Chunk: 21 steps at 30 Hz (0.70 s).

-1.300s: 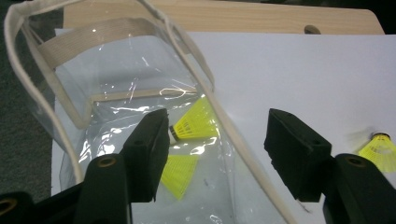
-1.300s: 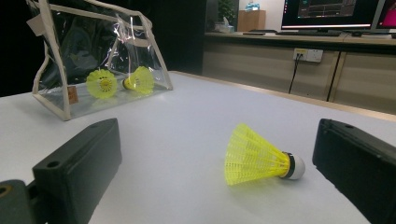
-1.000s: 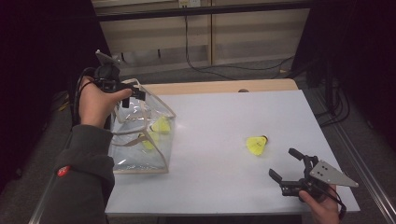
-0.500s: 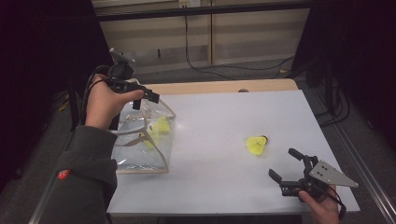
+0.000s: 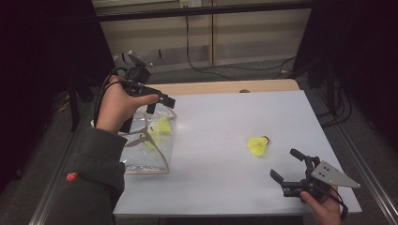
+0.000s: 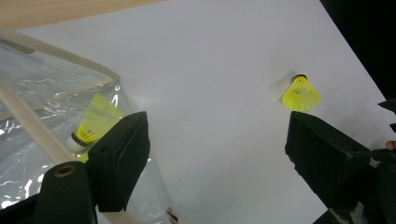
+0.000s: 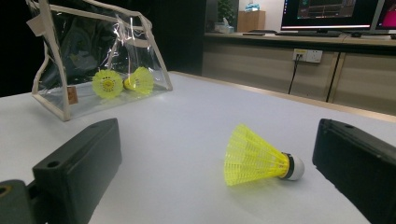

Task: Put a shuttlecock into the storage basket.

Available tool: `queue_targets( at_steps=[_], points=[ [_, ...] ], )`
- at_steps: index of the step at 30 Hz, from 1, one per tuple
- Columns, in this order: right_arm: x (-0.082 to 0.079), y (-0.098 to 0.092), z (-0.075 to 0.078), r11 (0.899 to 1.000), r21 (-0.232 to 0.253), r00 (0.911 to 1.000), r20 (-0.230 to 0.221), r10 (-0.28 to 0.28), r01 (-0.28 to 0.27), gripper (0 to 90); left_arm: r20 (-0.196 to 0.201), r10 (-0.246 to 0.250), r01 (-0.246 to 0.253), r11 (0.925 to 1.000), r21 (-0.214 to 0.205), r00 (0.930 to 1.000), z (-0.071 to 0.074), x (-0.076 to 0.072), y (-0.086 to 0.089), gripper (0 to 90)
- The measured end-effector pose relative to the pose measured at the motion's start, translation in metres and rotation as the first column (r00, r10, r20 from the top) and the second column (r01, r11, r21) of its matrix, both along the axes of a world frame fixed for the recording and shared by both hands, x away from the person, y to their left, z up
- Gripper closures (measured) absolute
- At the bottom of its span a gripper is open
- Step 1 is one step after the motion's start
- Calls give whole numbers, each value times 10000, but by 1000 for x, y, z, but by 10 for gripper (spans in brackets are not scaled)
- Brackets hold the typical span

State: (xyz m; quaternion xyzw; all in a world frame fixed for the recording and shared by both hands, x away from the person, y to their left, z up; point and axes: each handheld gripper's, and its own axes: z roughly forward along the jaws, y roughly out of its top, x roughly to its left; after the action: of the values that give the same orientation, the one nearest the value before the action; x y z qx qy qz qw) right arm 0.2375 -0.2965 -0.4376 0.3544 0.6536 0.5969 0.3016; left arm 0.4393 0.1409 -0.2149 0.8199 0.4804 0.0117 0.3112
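A clear plastic bag [image 5: 141, 154] with a beige trim stands at the table's left and holds two yellow shuttlecocks [image 5: 161, 126]. My left gripper [image 5: 162, 105] hovers over the bag's far right corner. It is open, its jaws have just been opening, and nothing is between them. In the left gripper view the bag [image 6: 42, 107] and a shuttlecock [image 6: 95, 123] inside it lie at the left. A third yellow shuttlecock [image 5: 258, 144] lies on its side on the white table. My right gripper [image 5: 285, 165] rests open just in front of it; that shuttlecock [image 7: 257, 158] lies ahead between the jaws, untouched.
The white tabletop [image 5: 220, 122] ends in a wooden strip [image 5: 225, 86] at the far edge. Beyond it are low cabinets and cables [image 5: 206, 65] on the floor. In the right gripper view the bag [image 7: 93, 56] stands far left, with a monitor [image 7: 327, 9] behind.
My left gripper has moved to the right from over the bag's mouth to its right corner, and its jaws stand wider. The right gripper and the loose shuttlecock have kept still.
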Motion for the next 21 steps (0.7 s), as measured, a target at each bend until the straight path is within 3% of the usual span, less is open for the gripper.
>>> queue_targets(
  at_steps=[21],
  points=[
    [0, 0, 0, 10000, -17, 10000, 3, 28, -28, 10, -49, -683, 683, 9977, -28, 9977, -5, -5, -21, 207]
  ],
)
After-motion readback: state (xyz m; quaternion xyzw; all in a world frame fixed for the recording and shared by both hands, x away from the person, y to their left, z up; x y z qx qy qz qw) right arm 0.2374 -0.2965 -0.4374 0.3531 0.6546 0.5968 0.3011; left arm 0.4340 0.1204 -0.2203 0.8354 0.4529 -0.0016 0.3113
